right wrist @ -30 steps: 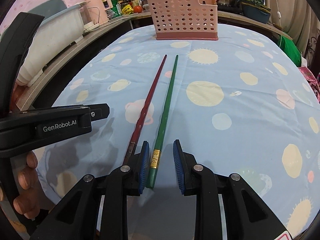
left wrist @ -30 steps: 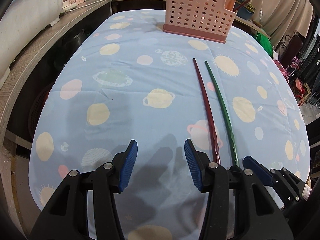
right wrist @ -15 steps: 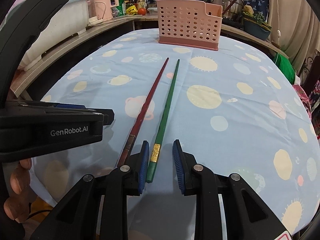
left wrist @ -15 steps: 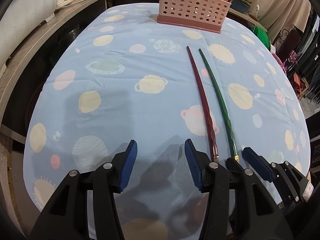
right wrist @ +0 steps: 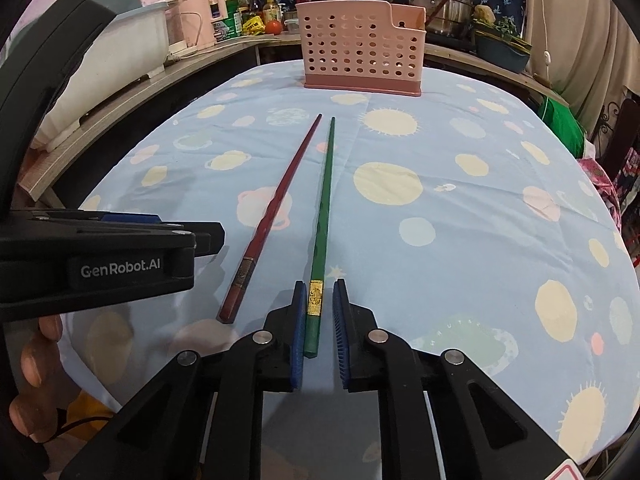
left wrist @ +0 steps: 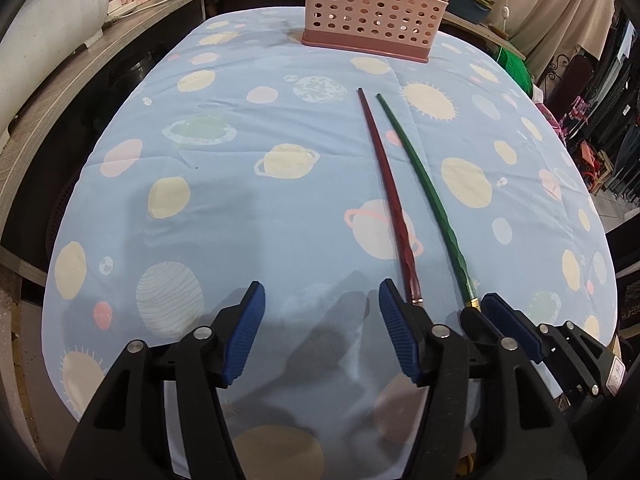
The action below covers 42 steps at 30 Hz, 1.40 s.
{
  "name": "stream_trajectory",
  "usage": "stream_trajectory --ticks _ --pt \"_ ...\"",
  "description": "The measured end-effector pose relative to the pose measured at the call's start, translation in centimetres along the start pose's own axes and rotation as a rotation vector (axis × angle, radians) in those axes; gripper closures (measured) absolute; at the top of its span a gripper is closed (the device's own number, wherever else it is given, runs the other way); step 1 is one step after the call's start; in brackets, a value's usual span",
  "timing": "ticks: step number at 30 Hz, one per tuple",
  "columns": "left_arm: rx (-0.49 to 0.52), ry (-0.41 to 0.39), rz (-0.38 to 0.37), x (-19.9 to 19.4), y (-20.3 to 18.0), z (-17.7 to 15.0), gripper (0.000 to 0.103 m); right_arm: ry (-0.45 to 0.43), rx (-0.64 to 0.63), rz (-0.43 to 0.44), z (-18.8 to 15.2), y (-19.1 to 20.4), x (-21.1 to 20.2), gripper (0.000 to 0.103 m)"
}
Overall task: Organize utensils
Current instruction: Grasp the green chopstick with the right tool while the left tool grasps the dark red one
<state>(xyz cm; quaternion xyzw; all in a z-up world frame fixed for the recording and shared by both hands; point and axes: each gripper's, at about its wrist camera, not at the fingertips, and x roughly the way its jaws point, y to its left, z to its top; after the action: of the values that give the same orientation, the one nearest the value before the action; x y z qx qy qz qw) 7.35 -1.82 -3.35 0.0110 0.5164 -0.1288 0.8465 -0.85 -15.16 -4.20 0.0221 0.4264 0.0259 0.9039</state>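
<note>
A red chopstick [left wrist: 390,192] and a green chopstick [left wrist: 426,196] lie side by side on the blue planet-print tablecloth [left wrist: 240,200], pointing toward a pink perforated utensil holder [left wrist: 372,8] at the far end. My left gripper [left wrist: 320,300] is open and empty, just left of the red chopstick's near end. My right gripper [right wrist: 318,300] is open, with its pads on either side of the green chopstick's [right wrist: 324,208] gold-banded near end, and the left pad close to it. The red chopstick [right wrist: 276,216] lies just left of it. The holder [right wrist: 362,54] stands far ahead.
A wooden counter [right wrist: 132,92] runs along the left and back with a white tub [right wrist: 116,56], a pink appliance [right wrist: 200,16], bottles and pots. A green object [right wrist: 560,120] and curtain lie to the right. The left gripper's body [right wrist: 100,256] sits at the left.
Both grippers have drawn back toward the near ends of the chopsticks. The right gripper's fingers have come closer around the green chopstick's end. The chopsticks have not moved.
</note>
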Motion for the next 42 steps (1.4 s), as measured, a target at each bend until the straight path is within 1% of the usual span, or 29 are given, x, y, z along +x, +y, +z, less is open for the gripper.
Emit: stream_trajectory --ticks 3,9,13,18,22,25,26,27,31,33,34,36,38,42 --pt "0.013 -0.012 -0.007 -0.3 -0.5 -0.1 0.038 0.003 0.046 0.012 -0.1 -1.0 -0.1 0.097" --pt "0.055 -0.009 -0.028 -0.4 -2.0 -0.6 0.035 0.003 0.14 0.036 -0.5 -2.9 -0.4 0.097" --pt "0.074 0.003 -0.039 -0.2 -2.9 -0.8 0.035 0.002 0.161 0.044 -0.6 -3.3 -0.6 0.097" --pt "0.075 0.015 -0.051 0.3 -3.4 -1.1 0.036 0.003 0.171 0.054 -0.7 -3.5 -0.6 0.096" --pt "0.085 0.004 -0.016 0.5 -3.7 -1.2 0.04 0.002 0.165 0.049 -0.7 -3.4 -0.6 0.096" --pt "0.101 -0.005 0.01 0.5 -4.0 -1.2 0.044 0.001 0.168 0.054 -0.8 -3.4 -0.6 0.096" --pt "0.106 -0.008 0.021 0.6 -4.0 -1.2 0.047 0.001 0.168 0.055 -0.7 -3.4 -0.6 0.096" --pt "0.112 -0.013 0.028 0.5 -4.0 -1.3 0.052 0.001 0.167 0.054 -0.8 -3.4 -0.6 0.096" --pt "0.111 -0.026 0.048 0.4 -3.7 -1.2 0.064 0.001 0.167 0.055 -0.8 -3.4 -0.5 0.096" --pt "0.109 -0.031 0.053 0.3 -3.5 -1.2 0.075 0.002 0.166 0.055 -0.7 -3.4 -0.5 0.096" --pt "0.107 -0.034 0.058 0.3 -3.4 -1.3 0.079 0.002 0.164 0.054 -0.7 -3.3 -0.5 0.096" --pt "0.106 -0.038 0.063 0.2 -3.2 -1.3 0.09 0.002 0.163 0.054 -0.7 -3.4 -0.5 0.096" --pt "0.102 -0.04 0.066 0.2 -3.0 -1.4 0.095 0.001 0.162 0.05 -0.7 -3.3 -0.5 0.096" --pt "0.111 -0.042 0.068 0.0 -2.9 -1.7 0.096 0.0 0.164 0.047 -0.7 -3.3 -0.5 0.096"
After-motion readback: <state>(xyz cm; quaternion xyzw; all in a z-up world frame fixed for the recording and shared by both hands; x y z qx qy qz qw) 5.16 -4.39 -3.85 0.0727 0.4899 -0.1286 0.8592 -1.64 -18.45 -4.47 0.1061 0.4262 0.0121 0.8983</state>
